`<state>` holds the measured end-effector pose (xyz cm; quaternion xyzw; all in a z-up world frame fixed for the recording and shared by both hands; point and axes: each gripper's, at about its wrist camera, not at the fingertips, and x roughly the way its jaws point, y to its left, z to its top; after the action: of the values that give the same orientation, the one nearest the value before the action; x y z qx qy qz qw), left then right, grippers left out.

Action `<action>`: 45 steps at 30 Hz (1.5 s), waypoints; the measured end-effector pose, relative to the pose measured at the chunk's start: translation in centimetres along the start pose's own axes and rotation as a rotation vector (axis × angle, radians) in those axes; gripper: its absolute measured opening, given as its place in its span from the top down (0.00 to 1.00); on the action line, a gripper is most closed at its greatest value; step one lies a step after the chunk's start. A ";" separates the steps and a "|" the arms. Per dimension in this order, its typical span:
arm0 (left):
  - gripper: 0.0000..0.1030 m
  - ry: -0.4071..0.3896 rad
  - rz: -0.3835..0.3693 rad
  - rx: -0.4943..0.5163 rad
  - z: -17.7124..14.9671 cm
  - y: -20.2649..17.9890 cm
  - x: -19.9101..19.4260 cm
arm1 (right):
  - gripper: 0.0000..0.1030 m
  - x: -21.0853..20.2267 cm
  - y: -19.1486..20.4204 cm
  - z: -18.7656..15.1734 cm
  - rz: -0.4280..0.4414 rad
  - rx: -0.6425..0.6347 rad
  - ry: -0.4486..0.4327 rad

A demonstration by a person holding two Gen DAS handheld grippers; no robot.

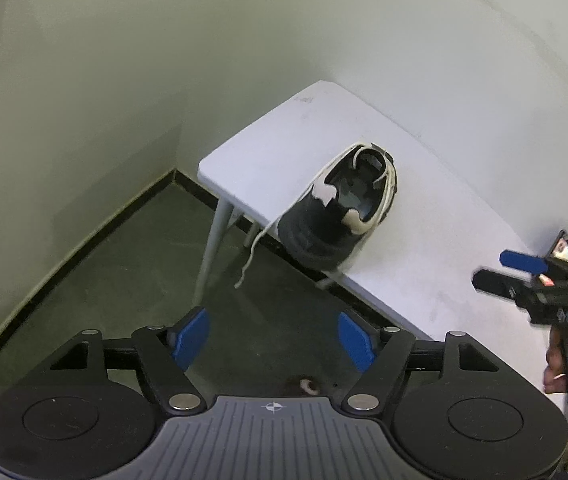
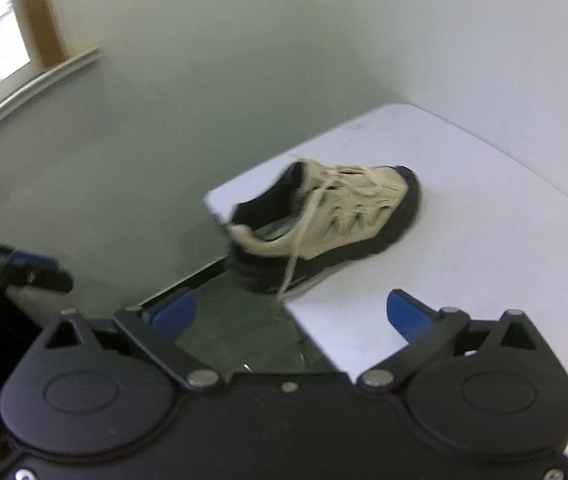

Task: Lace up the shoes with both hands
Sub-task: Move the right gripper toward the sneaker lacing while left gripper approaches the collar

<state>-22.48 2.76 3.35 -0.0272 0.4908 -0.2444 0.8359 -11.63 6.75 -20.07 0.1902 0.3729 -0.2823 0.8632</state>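
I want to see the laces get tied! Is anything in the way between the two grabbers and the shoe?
Nothing visible. The left gripper and right gripper both hang open, with only open air between them and the shoe on the table. One lace dangles over the edge.

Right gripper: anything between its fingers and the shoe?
No object. In the right wrist view, only floor and bare table lie between the open right gripper and the shoe; one lace dangles towards it.
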 end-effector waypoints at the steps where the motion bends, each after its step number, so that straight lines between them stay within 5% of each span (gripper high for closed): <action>1: 0.35 -0.006 0.005 -0.002 0.4 -0.2 0.2 | 0.00 0.5 -0.2 0.3 -0.030 0.024 -0.004; 3: 0.34 -0.031 0.021 -0.016 1.7 -0.7 0.7 | 0.00 2.4 -1.3 1.5 -0.025 0.085 0.020; 7: 0.31 -0.069 0.060 -0.052 3.9 -1.6 1.4 | 0.01 6.6 -3.9 3.7 0.148 0.144 0.107; 13: 0.27 -0.154 0.165 0.003 7.1 -4.2 3.6 | 0.14 10.2 -6.0 6.9 0.212 0.154 0.134; 17: 0.27 -0.091 0.201 0.022 9.5 -5.8 6.5 | 0.15 12.5 -8.5 9.0 0.261 0.154 0.125; 20: 0.27 -0.045 0.197 -0.021 10.2 -6.4 8.6 | 0.14 15.9 -12.7 9.4 0.268 0.327 0.172; 26: 0.27 0.132 0.077 -0.253 9.6 -5.1 12.9 | 0.14 20.8 -16.7 7.5 0.441 0.599 0.322; 29: 0.28 0.190 -0.042 -0.340 9.9 -4.4 14.7 | 0.14 21.9 -16.5 7.3 0.471 0.675 0.333; 32: 0.33 0.192 -0.100 -0.355 10.6 -4.2 15.6 | 0.01 22.5 -15.5 7.9 0.449 0.711 0.332; 35: 0.34 0.208 -0.131 -0.348 12.4 -3.4 16.7 | 0.00 22.8 -14.1 9.0 0.386 0.696 0.316; 40: 0.40 0.127 -0.223 -0.408 15.2 -1.2 16.8 | 0.05 22.5 -13.3 10.0 0.355 0.655 0.280; 45: 0.33 0.108 -0.171 -0.254 16.0 -0.4 14.1 | 0.06 18.6 -13.4 9.6 0.373 0.556 0.238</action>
<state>-3.61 -6.83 0.32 -0.1610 0.5581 -0.2515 0.7742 -4.44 -15.12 -29.45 0.5143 0.3386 -0.1865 0.7655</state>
